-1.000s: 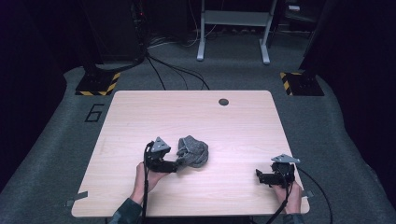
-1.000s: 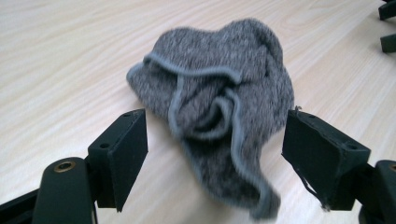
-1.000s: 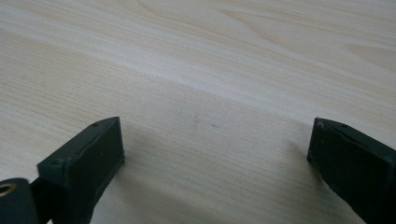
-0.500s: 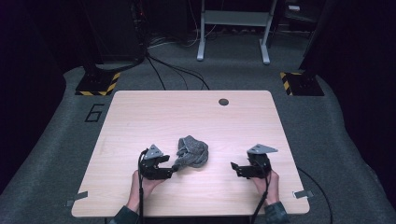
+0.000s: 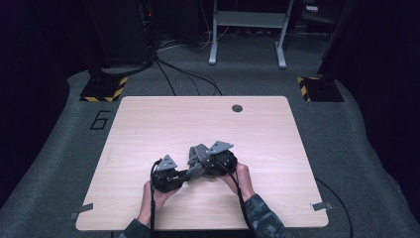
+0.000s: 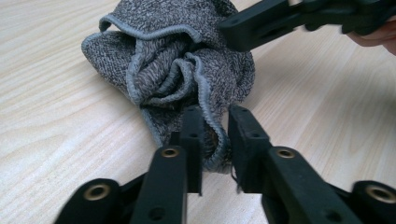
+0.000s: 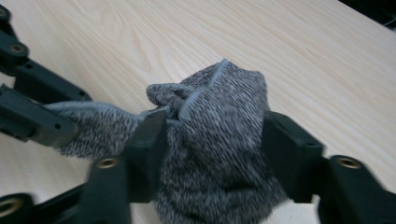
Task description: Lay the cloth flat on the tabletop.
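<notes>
Cloth (image 6: 187,60) is pinched at its hem by the left gripper (image 6: 215,135), while the right gripper (image 7: 210,140), jaws just closing, seemingly clamps its bulk; next, pull apart to spread it.

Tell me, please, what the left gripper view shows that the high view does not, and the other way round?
Left gripper view: the left gripper pinches a hem of the grey knitted cloth between its fingers, which have just been closing. High view: the whole wooden table with its round grommet, the floor cables, both hands. Both: the bunched cloth, the right gripper reaching it.
</notes>
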Demonstrator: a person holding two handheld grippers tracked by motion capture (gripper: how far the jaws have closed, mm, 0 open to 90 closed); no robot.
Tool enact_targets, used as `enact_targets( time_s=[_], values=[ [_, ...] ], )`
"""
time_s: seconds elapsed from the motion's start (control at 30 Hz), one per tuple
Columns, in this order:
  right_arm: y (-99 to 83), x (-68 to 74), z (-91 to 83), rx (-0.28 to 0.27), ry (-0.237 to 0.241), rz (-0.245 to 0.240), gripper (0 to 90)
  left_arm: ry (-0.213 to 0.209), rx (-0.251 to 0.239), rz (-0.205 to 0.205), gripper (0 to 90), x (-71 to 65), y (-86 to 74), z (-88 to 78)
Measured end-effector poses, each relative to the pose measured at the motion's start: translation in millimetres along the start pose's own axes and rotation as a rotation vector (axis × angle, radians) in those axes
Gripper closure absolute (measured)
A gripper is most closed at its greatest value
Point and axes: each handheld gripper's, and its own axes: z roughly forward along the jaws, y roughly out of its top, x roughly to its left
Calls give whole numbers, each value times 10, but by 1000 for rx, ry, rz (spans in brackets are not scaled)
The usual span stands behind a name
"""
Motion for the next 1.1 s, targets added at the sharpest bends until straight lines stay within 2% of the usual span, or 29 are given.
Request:
enact_targets(
  time_s=[0.03, 0.07, 0.1, 0.2, 0.27, 0.33, 0.47, 0.53, 0.7, 0.73, 0.77, 0.8, 0.9, 0.97, 1.0, 1.03, 1.07, 1.1],
  values=[
    [17, 29, 35, 12, -12, -20, 535, 0, 0, 0, 795, 0, 0, 0],
    [25, 43, 72, 24, -27, -46, 586, 6, 2, 9, 812, -13, 1, 14],
    [25, 43, 72, 24, -27, -46, 586, 6, 2, 9, 830, -13, 1, 14],
    [4, 32, 145, 63, -46, -58, 808, 19, 16, 25, 861, -18, 1, 13],
    [-6, 19, 136, 59, -49, -42, 830, 24, 15, 28, 866, -11, 0, 10],
    [-26, -71, 82, 46, -60, -20, 856, 27, 13, 24, 870, -8, -5, 3],
    [-60, -157, 13, 34, -78, 7, 858, 45, 20, 25, 871, 11, -13, -35],
    [-102, -244, -90, 20, -83, 60, 857, 52, 21, 28, 870, 49, -25, -81],
    [-175, -376, -223, 0, -86, 85, 856, 59, 26, 20, 871, 89, -51, -139],
    [-191, -402, -239, -8, -76, 78, 855, 61, 23, 14, 871, 90, -63, -145],
    [-235, -420, -276, -14, -69, 110, 851, 51, 27, 20, 870, 98, -70, -153],
    [-258, -433, -285, -14, -65, 108, 847, 35, 32, 11, 869, 89, -83, -148],
    [-299, -440, -302, -11, -61, 117, 843, -8, 73, 33, 859, 45, -118, -99],
    [-341, -432, -314, -2, -73, 121, 833, -44, 108, 47, 807, 15, -137, -72],
    [-384, -437, -334, 15, -87, 113, 812, -54, 122, 47, 673, 3, -143, -67],
    [-384, -437, -334, 15, -87, 113, 812, -61, 121, 45, 673, 4, -147, -72],
    [-421, -448, -350, 20, -91, 125, 771, -38, 100, 17, 474, 24, -146, -99],
    [-421, -448, -350, 20, -91, 125, 771, -38, 100, 17, 404, 24, -146, -99]
  ],
)
